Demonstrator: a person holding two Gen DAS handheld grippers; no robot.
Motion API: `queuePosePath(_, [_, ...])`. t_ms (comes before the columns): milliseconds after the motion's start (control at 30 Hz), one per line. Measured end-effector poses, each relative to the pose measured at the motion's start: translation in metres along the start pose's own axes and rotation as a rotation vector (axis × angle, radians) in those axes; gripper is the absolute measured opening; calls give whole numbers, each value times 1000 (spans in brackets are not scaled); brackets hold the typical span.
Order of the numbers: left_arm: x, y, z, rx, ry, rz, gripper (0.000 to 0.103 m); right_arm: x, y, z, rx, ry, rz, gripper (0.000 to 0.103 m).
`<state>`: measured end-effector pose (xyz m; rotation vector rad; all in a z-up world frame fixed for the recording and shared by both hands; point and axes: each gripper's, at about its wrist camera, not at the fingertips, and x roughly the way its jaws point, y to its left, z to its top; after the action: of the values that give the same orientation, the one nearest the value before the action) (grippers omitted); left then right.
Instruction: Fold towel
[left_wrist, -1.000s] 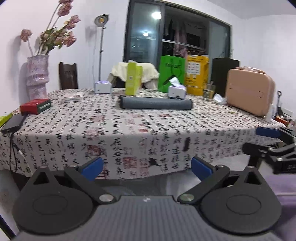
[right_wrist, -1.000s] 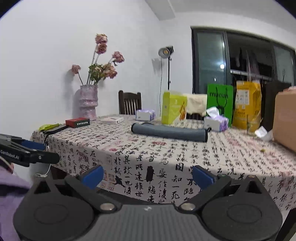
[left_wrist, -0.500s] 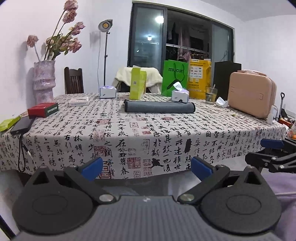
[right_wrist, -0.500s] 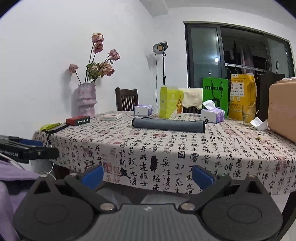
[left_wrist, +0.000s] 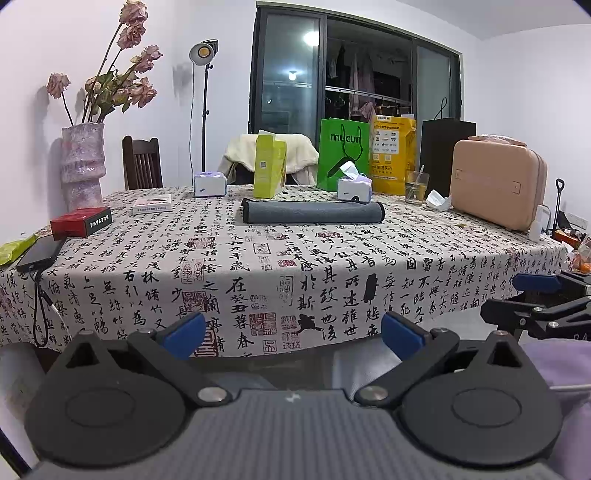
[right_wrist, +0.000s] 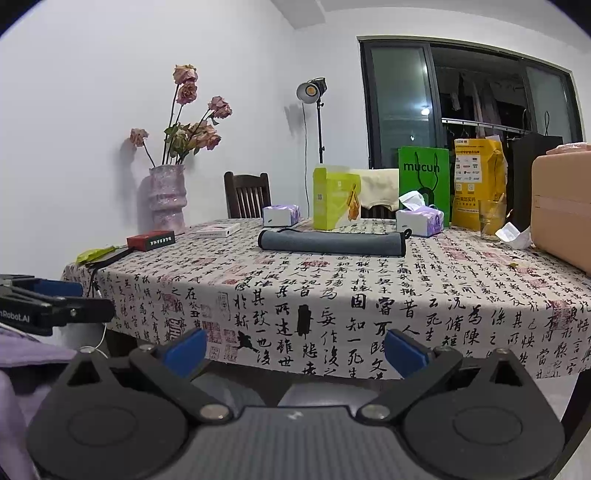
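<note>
A grey towel (left_wrist: 312, 215) lies folded into a long narrow strip near the middle-back of the table with the calligraphy cloth (left_wrist: 258, 266); it also shows in the right wrist view (right_wrist: 332, 242). My left gripper (left_wrist: 293, 334) is open and empty, held in front of and below the table's near edge, far from the towel. My right gripper (right_wrist: 295, 350) is open and empty too, also off the table's front edge. Each gripper shows at the side of the other's view, the right one (left_wrist: 535, 295) and the left one (right_wrist: 55, 299).
Behind the towel stand a yellow-green box (left_wrist: 269, 171), two tissue boxes (left_wrist: 354, 189), a green bag (left_wrist: 343, 153) and a glass (left_wrist: 416, 187). A pink case (left_wrist: 498, 184) is at the right; a vase (left_wrist: 82, 166), red box (left_wrist: 81, 221) and phone (left_wrist: 38, 253) at the left.
Both grippers have drawn back and lowered a little from the table, so the towel looks farther off. Both stay open and empty.
</note>
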<state>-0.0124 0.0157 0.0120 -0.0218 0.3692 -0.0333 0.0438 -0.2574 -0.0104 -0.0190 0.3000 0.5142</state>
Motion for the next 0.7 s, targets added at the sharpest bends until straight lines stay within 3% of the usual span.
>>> queuePosePath(700, [0, 0, 0, 3, -1, 0, 103, 0, 2, 0, -6, -4, -1, 103])
